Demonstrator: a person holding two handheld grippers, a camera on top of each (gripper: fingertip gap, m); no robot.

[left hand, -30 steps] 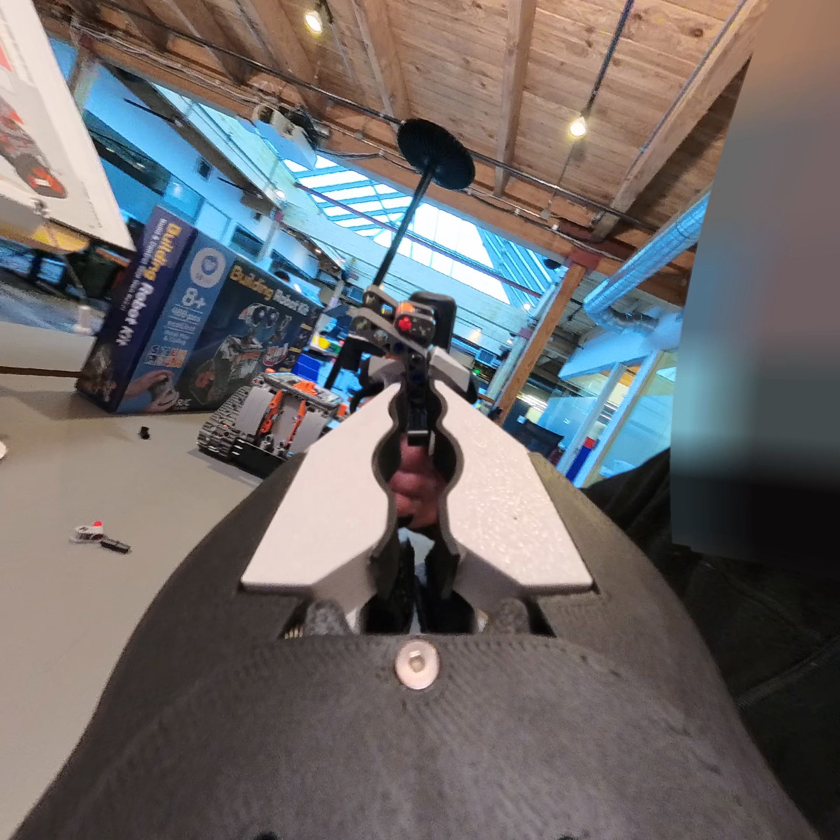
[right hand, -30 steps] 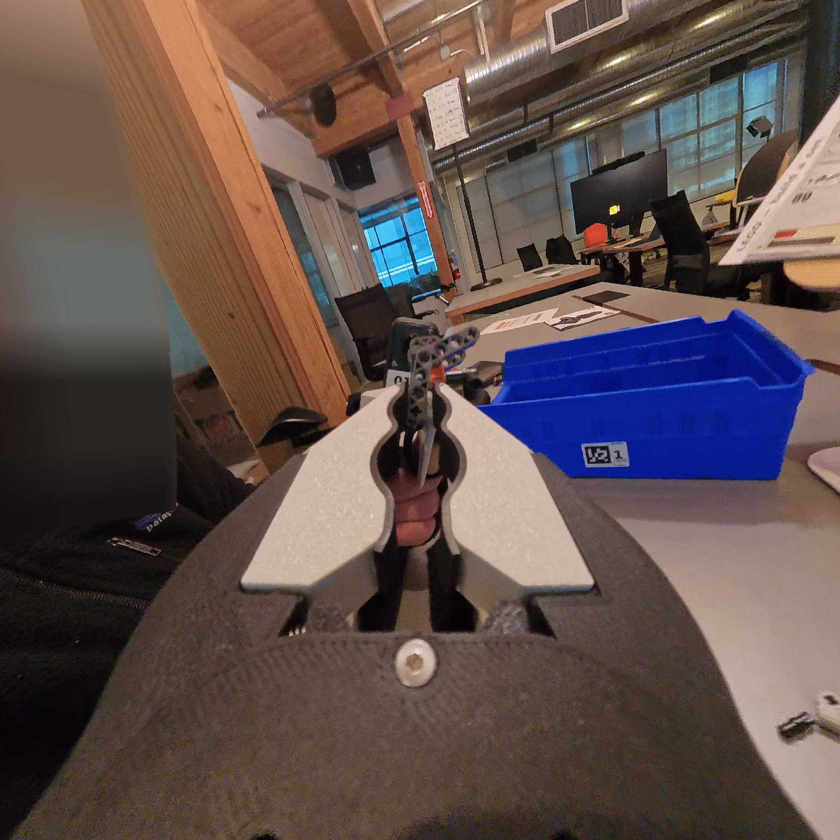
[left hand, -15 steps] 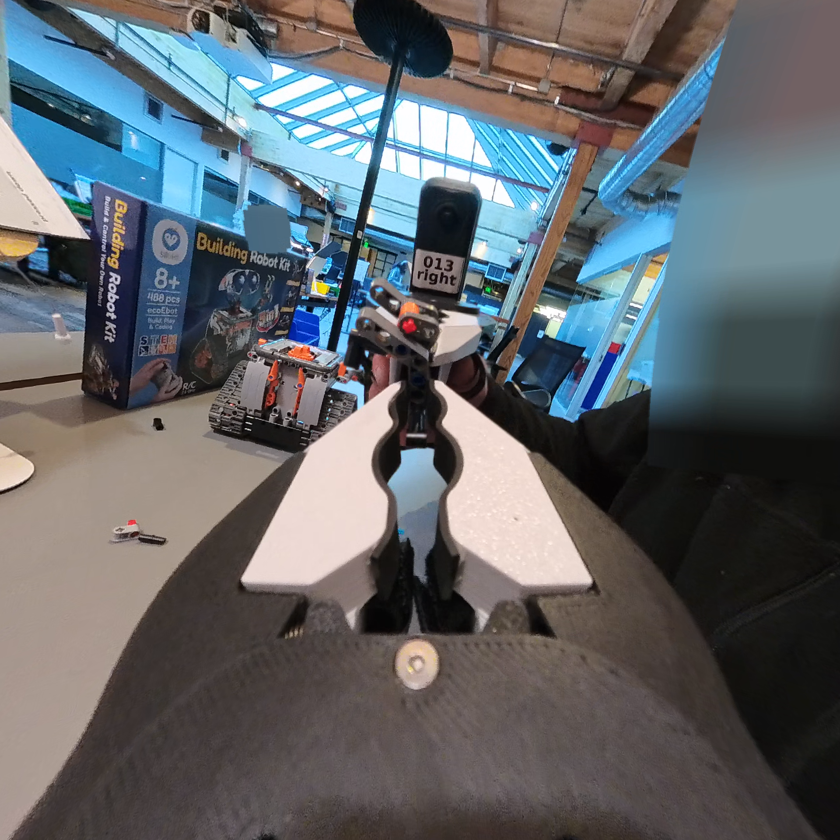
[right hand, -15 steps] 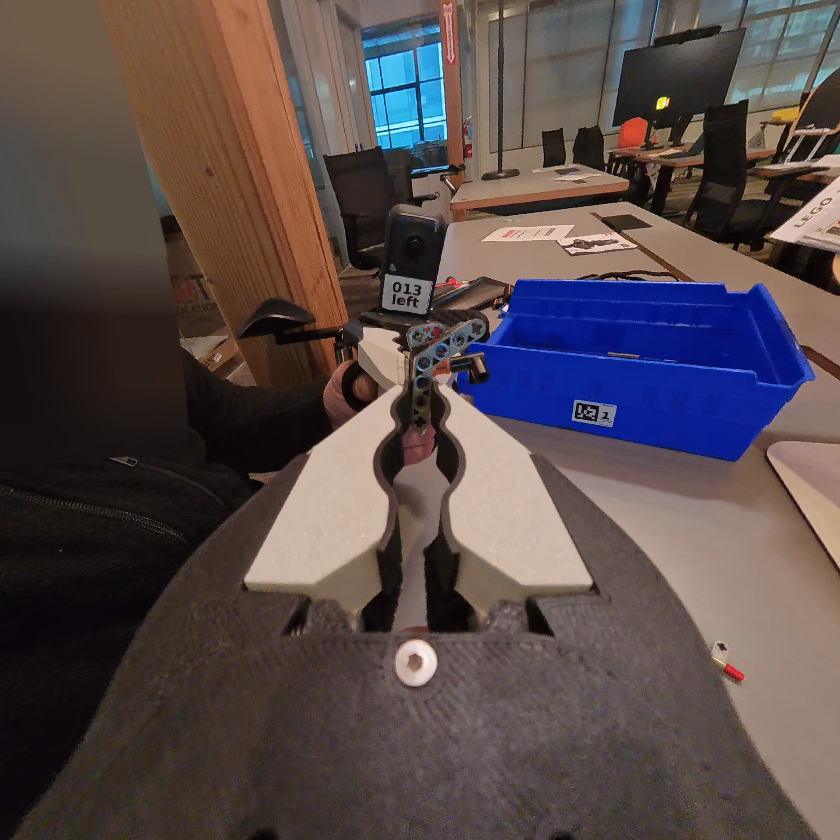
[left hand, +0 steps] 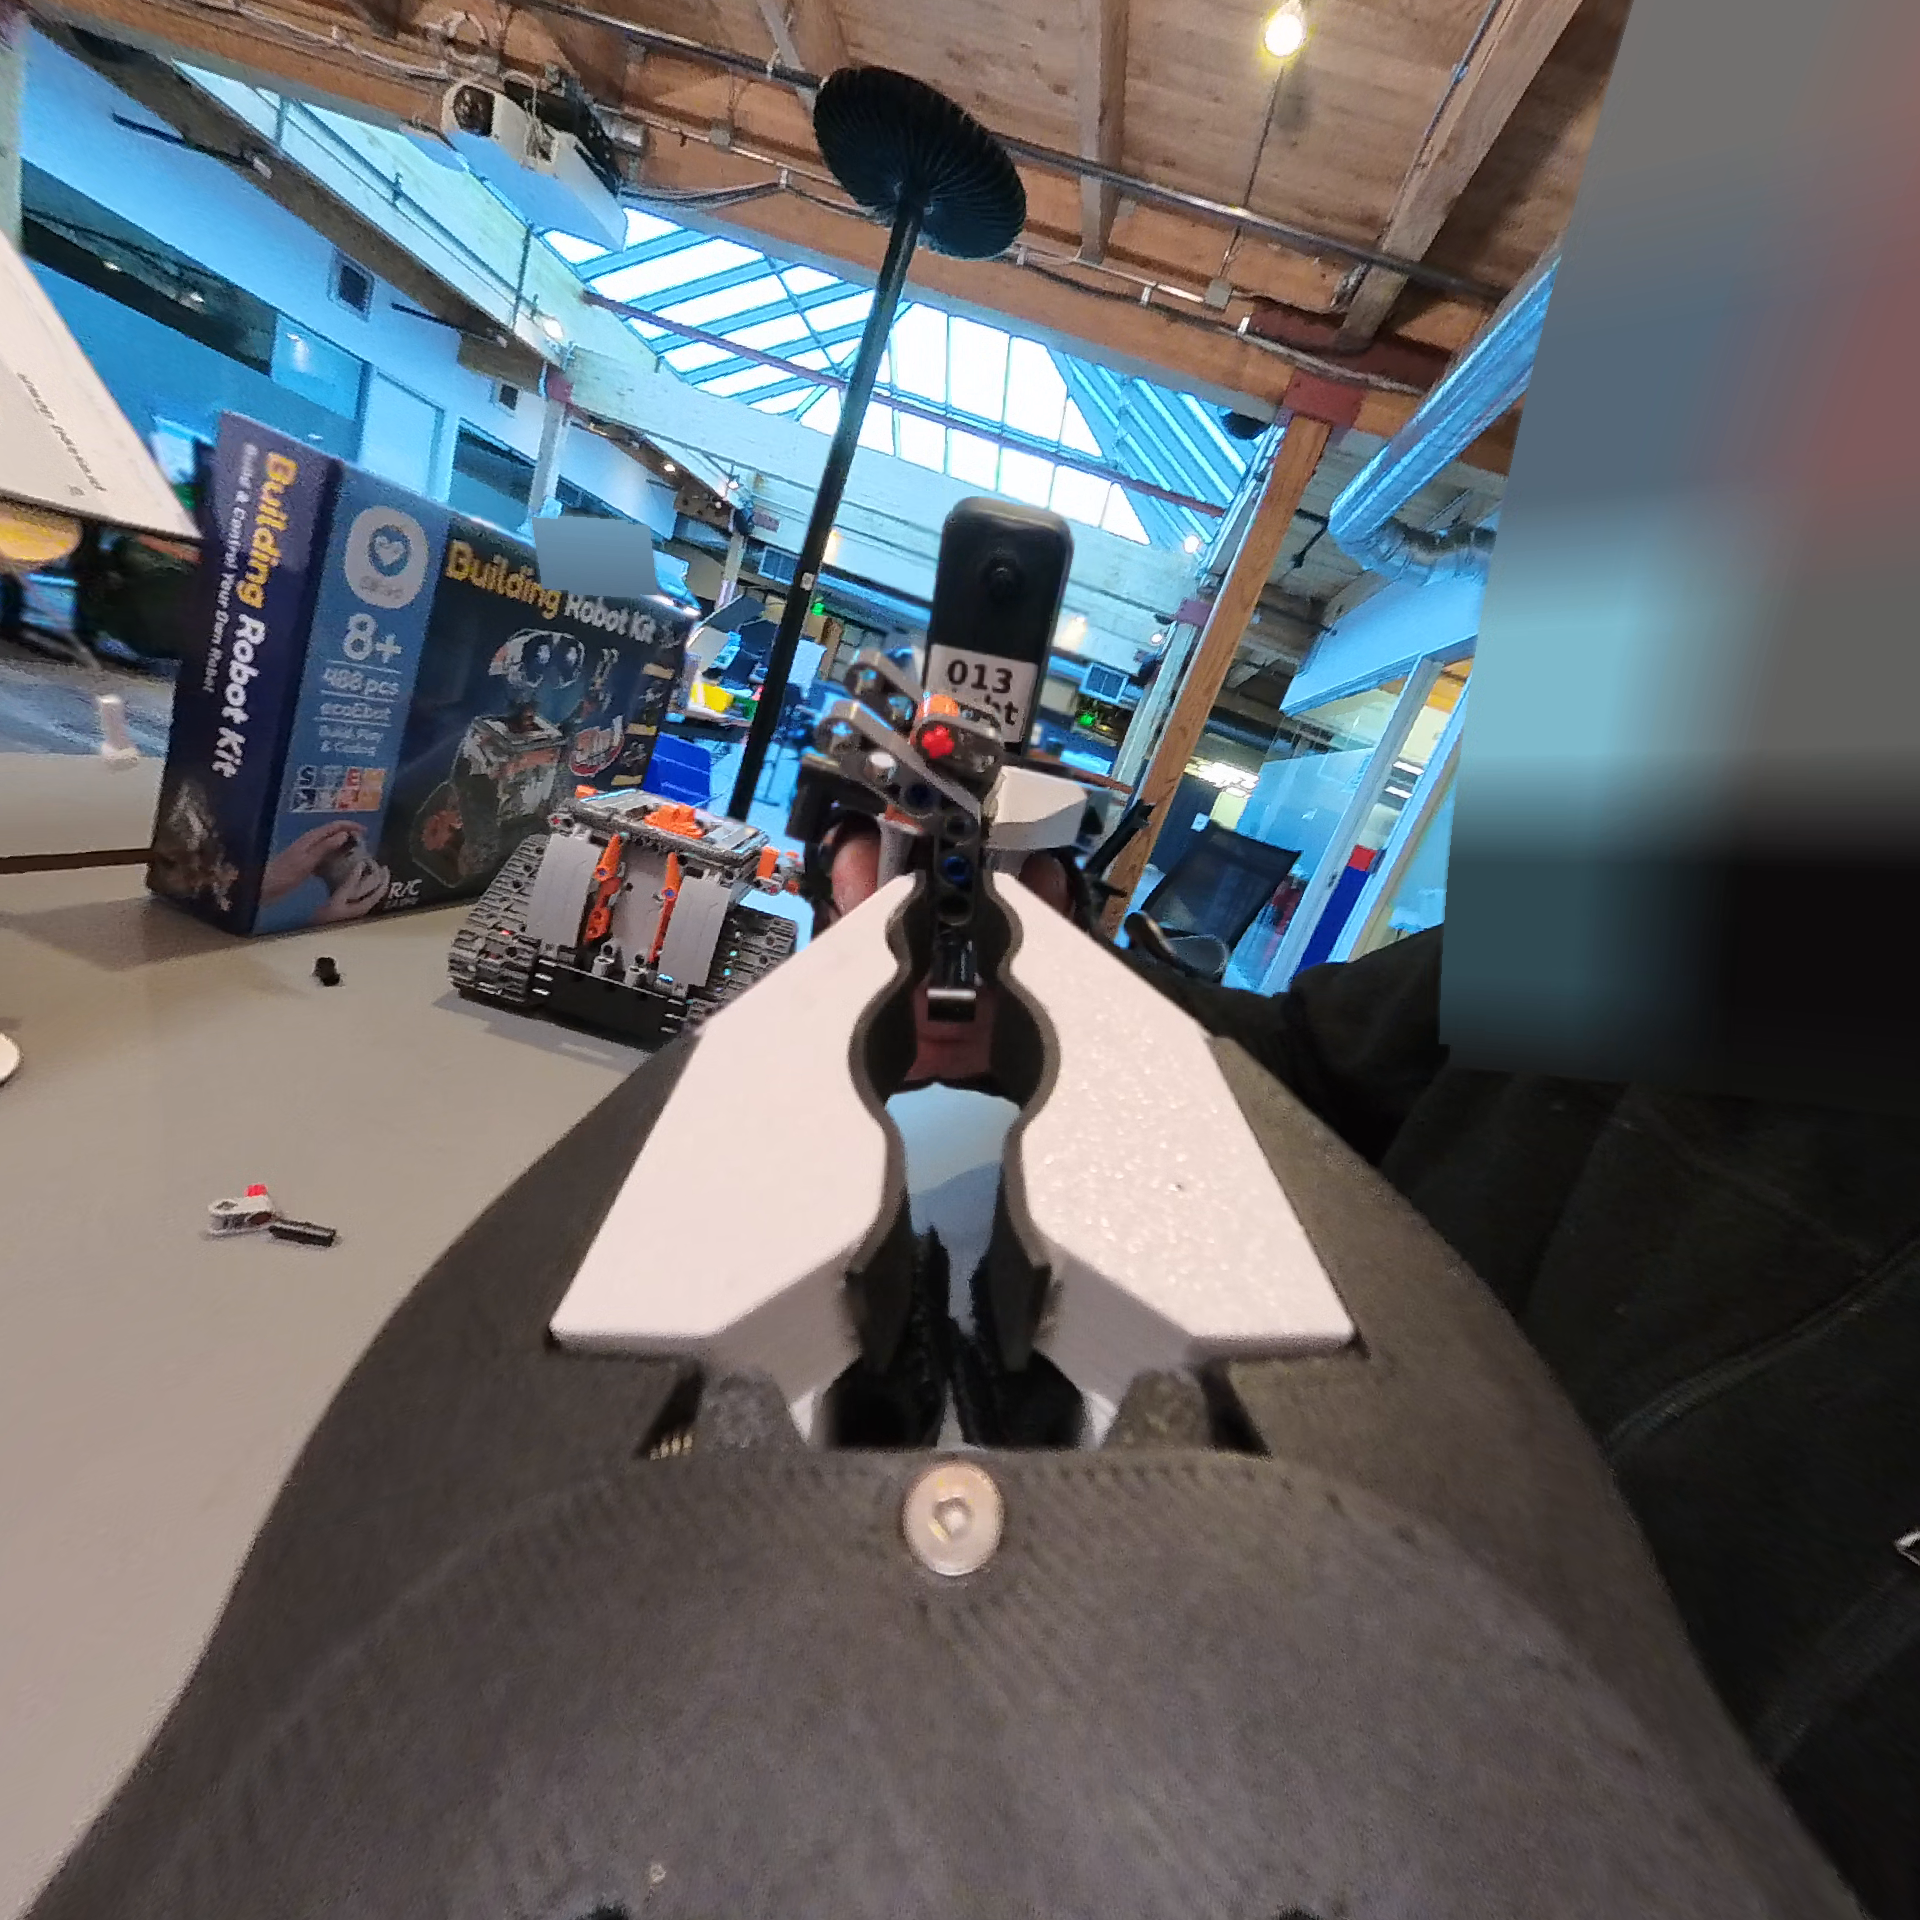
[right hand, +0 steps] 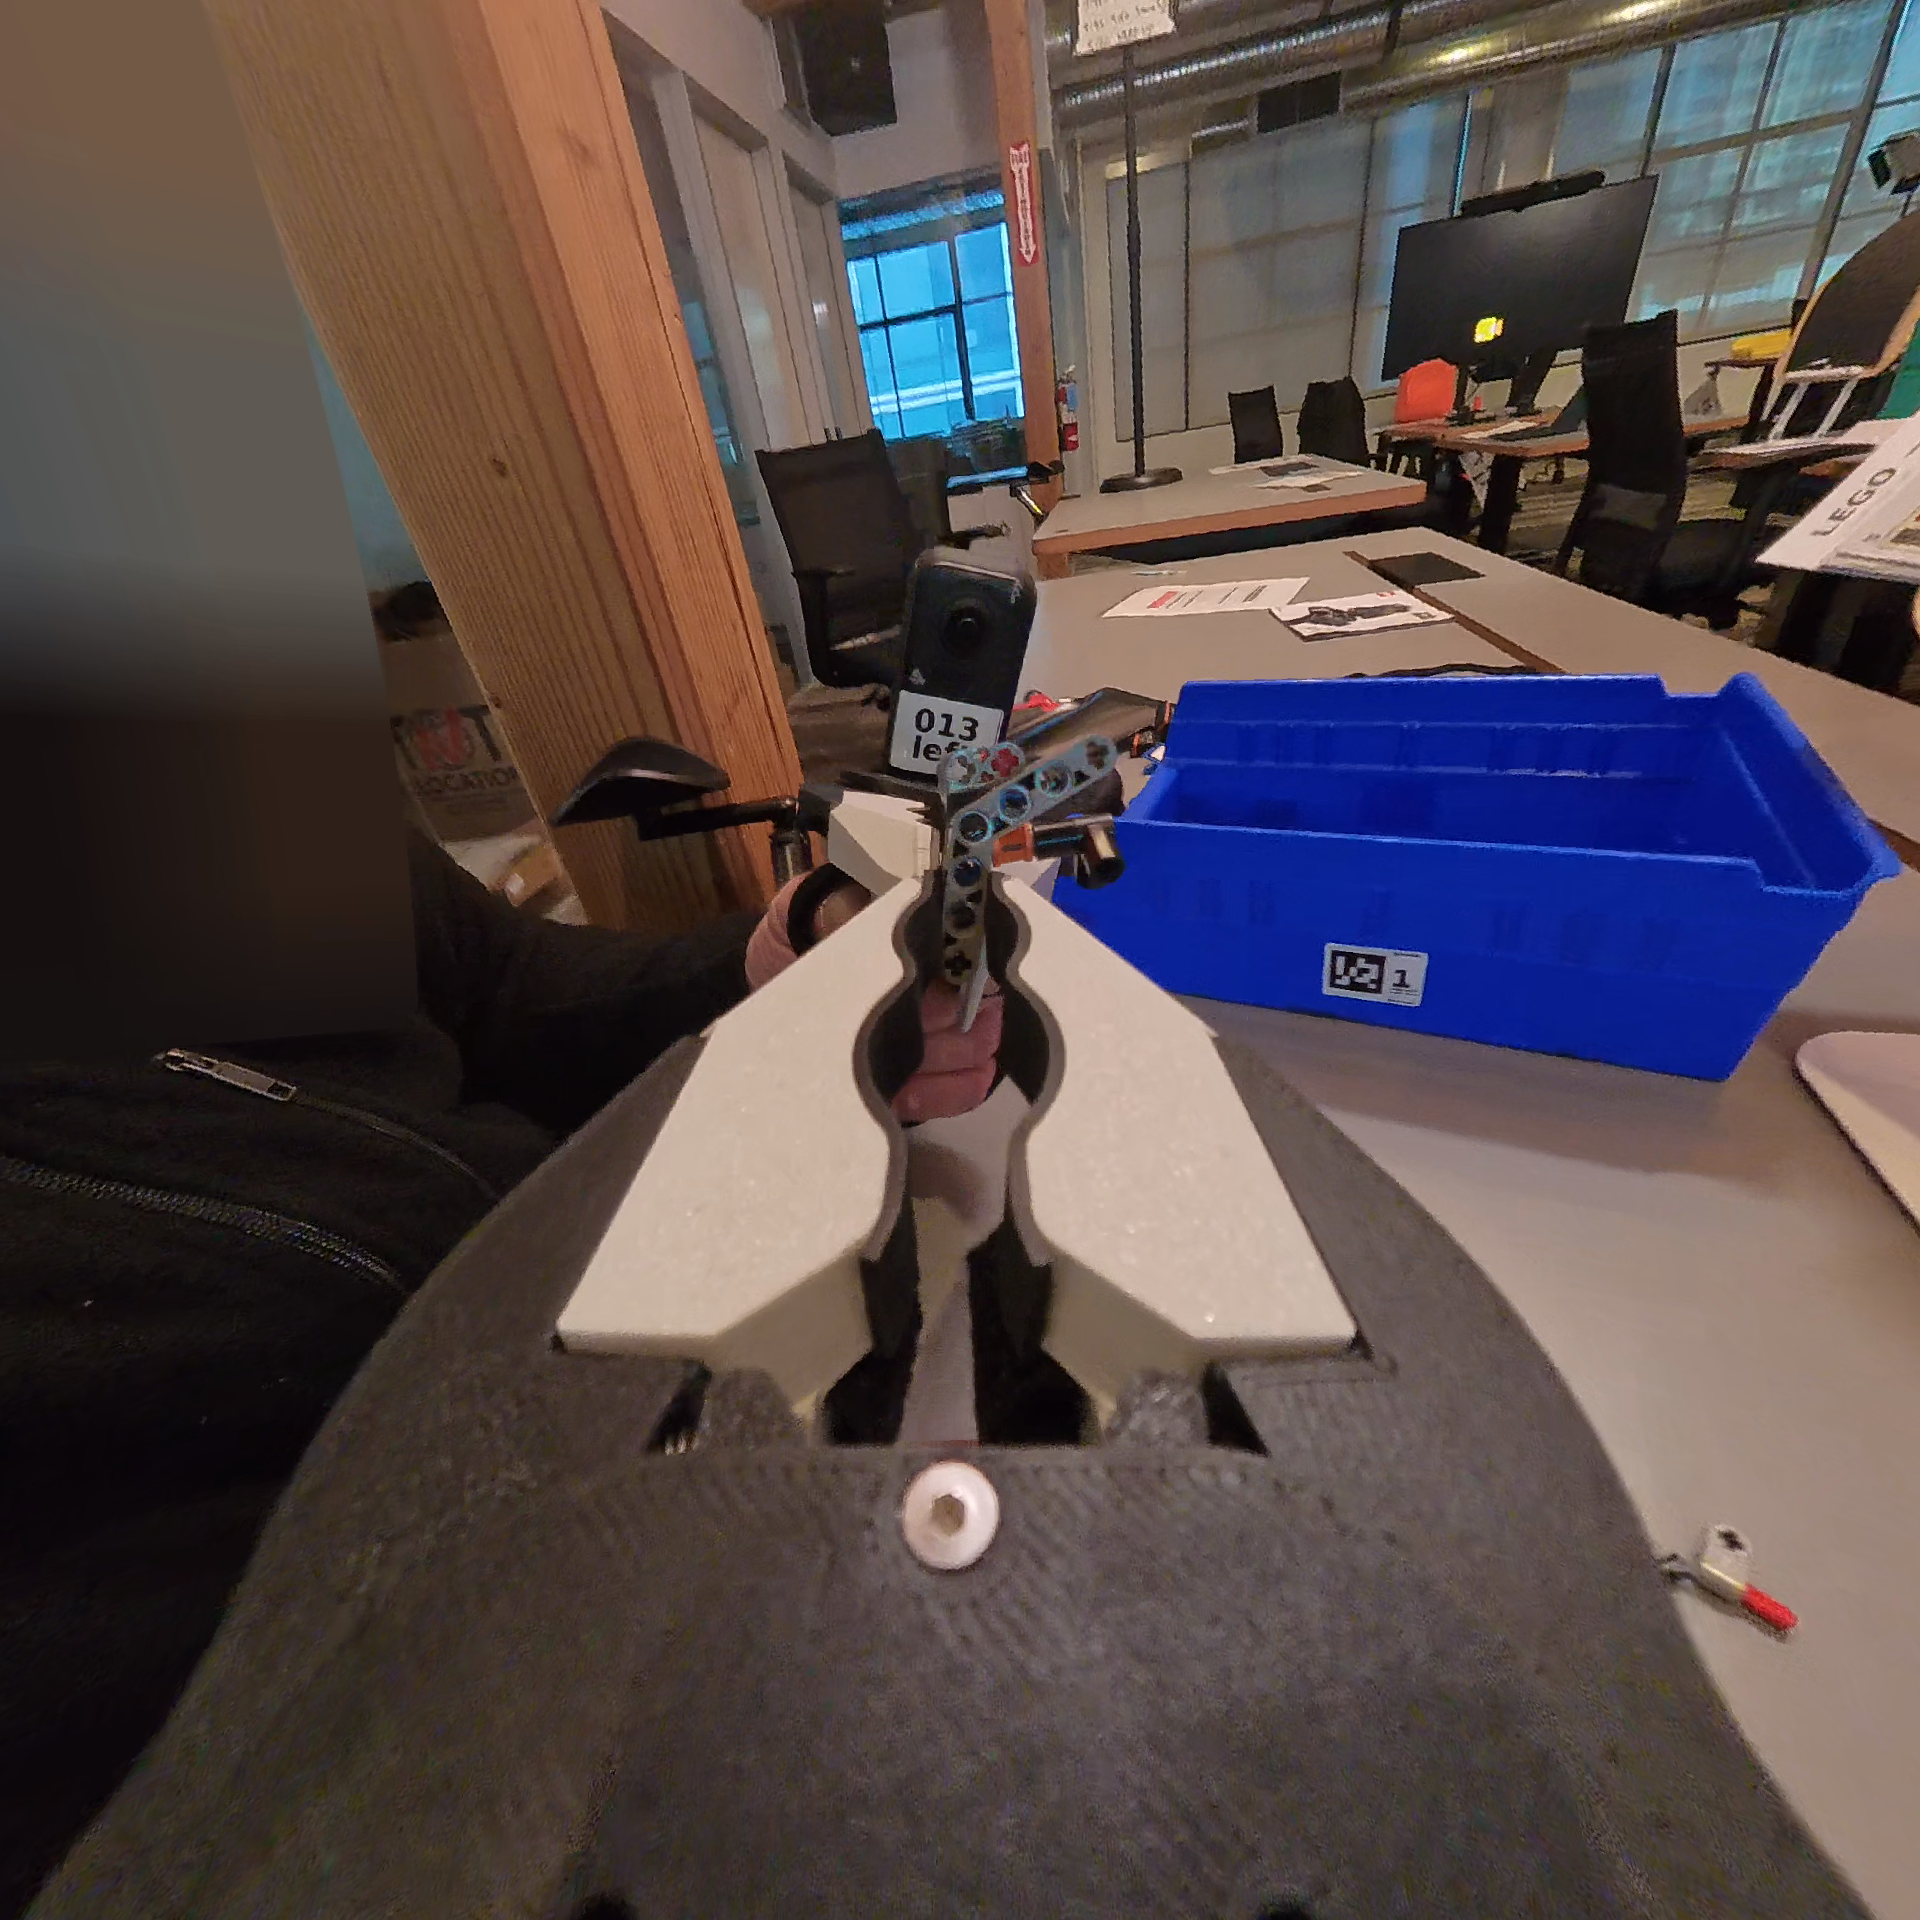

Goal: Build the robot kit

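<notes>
My left gripper [left hand: 954, 894] is shut on the lower end of a small brick assembly [left hand: 904, 743] of grey holed beams with a red pin and orange parts. It is held in the air above the grey table [left hand: 208, 1091]. My right gripper [right hand: 961, 894] faces it and is shut on the same assembly [right hand: 1023, 795], on a bent grey beam. Each gripper shows just beyond the assembly in the other's view: the right one [left hand: 1029, 816], the left one [right hand: 878, 842]. A hand shows behind the fingers in both views.
A tracked robot model [left hand: 623, 904] and a blue kit box [left hand: 395, 675] stand on the table. Small loose pieces [left hand: 265, 1221] lie nearer, also in the right wrist view [right hand: 1730, 1579]. A blue bin [right hand: 1455, 873] and a wooden post [right hand: 499, 416] lie beyond the right gripper. My two grippers' fingertips are within a few centimetres of each other.
Both views have tilted down from the ceiling toward the table. The opposite gripper and its camera now show behind the assembly. Both grippers stay shut on it.
</notes>
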